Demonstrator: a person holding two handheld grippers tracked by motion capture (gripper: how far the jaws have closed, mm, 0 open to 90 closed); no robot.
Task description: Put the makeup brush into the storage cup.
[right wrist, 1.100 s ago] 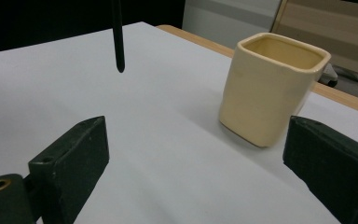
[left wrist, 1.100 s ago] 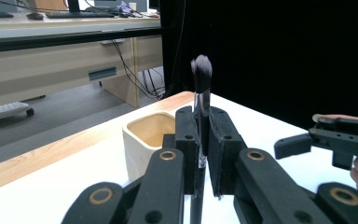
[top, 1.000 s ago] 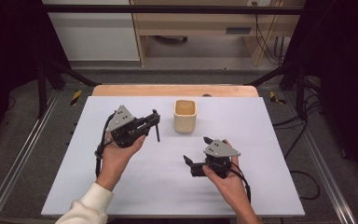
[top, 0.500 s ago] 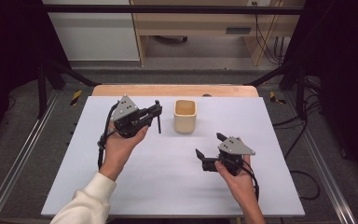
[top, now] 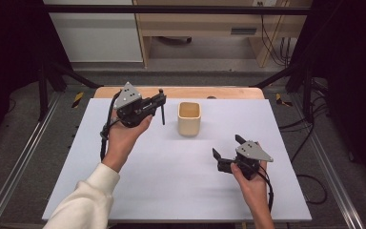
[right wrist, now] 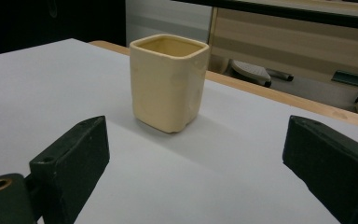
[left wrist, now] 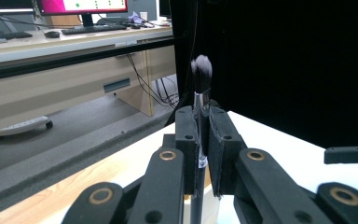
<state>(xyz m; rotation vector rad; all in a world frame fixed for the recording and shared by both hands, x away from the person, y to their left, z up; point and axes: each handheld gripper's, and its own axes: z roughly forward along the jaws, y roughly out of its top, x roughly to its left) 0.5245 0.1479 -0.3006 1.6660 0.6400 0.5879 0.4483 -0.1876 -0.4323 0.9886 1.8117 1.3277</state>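
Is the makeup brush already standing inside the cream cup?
No: the left gripper holds the makeup brush clamped between its jaws, off to the side of the cream cup, whose inside looks bare.

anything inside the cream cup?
Nothing visible in the cup: the high view shows a bare interior, though its floor is partly hidden by the walls. The brush sits clamped in the left gripper, outside it.

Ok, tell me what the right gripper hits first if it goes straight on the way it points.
Probably the cup: it stands ahead of the open right gripper, a little off centre between its fingers, with bare table between.
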